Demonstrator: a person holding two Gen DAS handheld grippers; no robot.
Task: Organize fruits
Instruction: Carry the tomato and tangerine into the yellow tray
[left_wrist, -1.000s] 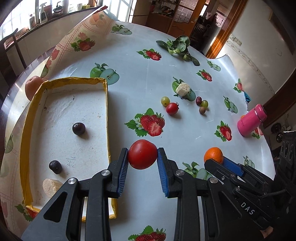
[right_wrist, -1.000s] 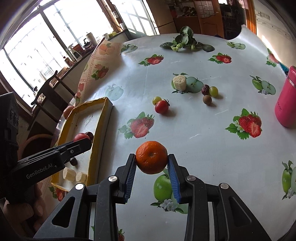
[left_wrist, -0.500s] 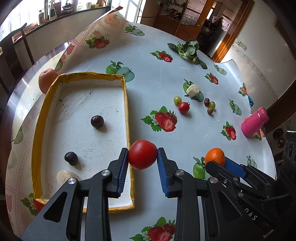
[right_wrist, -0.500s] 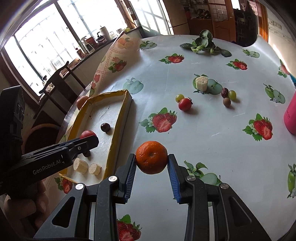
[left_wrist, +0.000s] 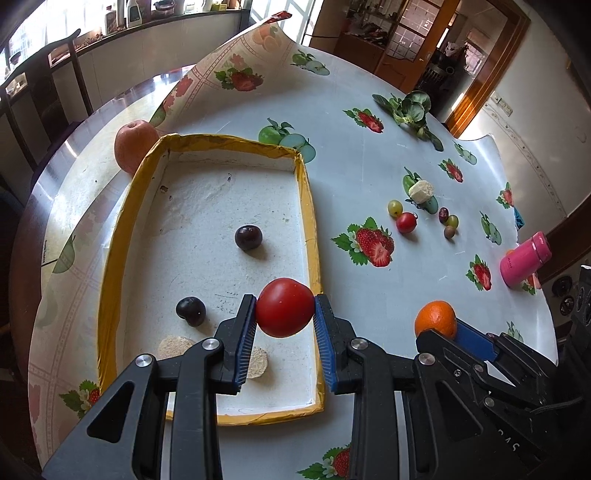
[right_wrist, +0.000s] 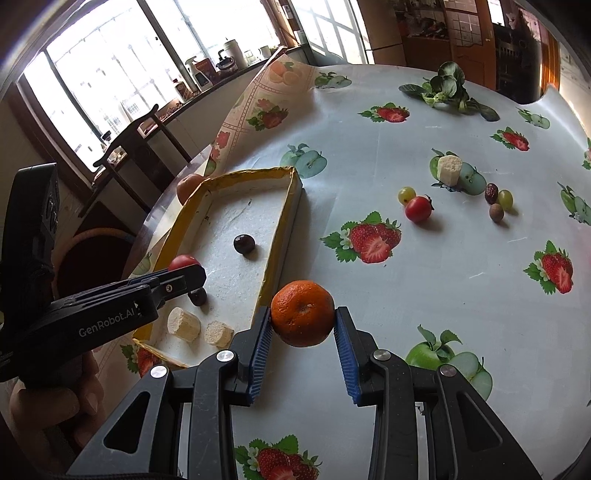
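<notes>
Over the tray (left_wrist: 312, 236), the left gripper (left_wrist: 284, 314) has its jaws squeezed on a tomato (left_wrist: 284, 312). Just beside the tray, over the bench (right_wrist: 424, 258), the right gripper (right_wrist: 303, 319) squeezes an orange (right_wrist: 303, 317).

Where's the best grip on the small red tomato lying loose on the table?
Take the small red tomato across its round middle, coming from above. Set the jaws along the far-left to near-right line, since the green grape sits close on its far-left side. Its stem points sideways, so the top is bare.
</notes>
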